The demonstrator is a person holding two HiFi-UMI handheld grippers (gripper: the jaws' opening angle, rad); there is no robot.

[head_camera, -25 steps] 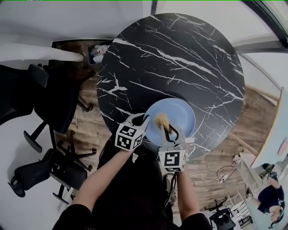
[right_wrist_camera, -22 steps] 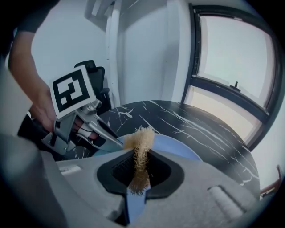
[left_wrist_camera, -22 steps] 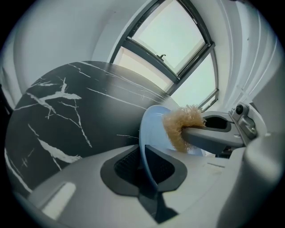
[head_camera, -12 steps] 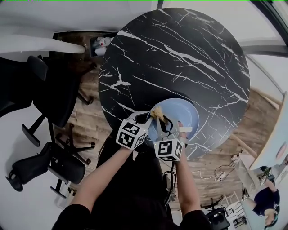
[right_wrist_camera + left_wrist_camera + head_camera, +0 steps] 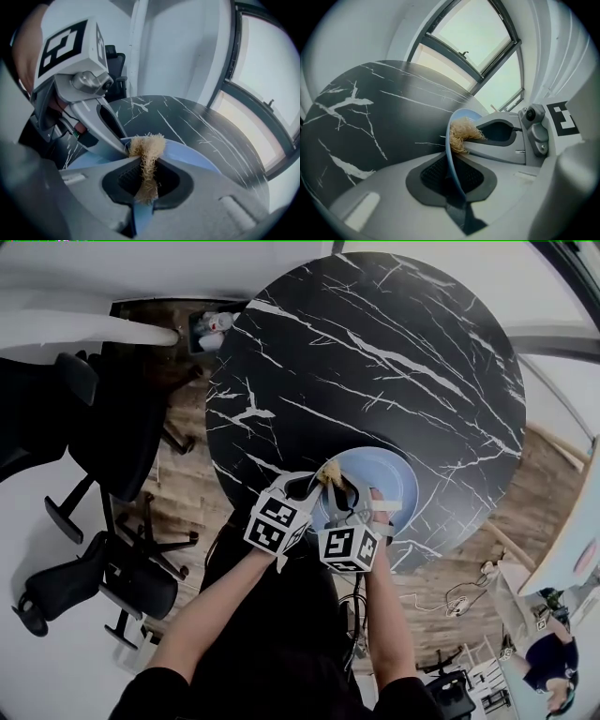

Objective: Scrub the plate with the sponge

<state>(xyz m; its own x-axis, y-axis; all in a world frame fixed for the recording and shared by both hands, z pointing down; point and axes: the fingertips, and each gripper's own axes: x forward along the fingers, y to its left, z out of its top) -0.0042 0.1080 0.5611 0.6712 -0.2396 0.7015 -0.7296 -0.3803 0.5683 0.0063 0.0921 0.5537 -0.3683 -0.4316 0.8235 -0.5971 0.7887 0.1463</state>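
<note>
- The blue plate [image 5: 389, 486] sits at the near edge of the round black marble table [image 5: 375, 362], right in front of the person.
- The left gripper [image 5: 312, 483] has its jaws nipped narrow on the plate's near-left rim. In the left gripper view the rim runs edge-on straight between the dark pads.
- The right gripper [image 5: 340, 487] is clamped on the sponge [image 5: 329, 472], a tan, fibrous wad. In the right gripper view it is pinched between the pads, with its frayed top sticking out past the jaw tips.
- That frayed end is against the plate's face at the rim, just beside the spot where the left jaws bite.
- The two grippers are side by side and almost touching, both angled downward over the plate's near side.
- Black office chairs [image 5: 103, 437] stand off to the left on the wooden floor, well apart from the table.
</note>
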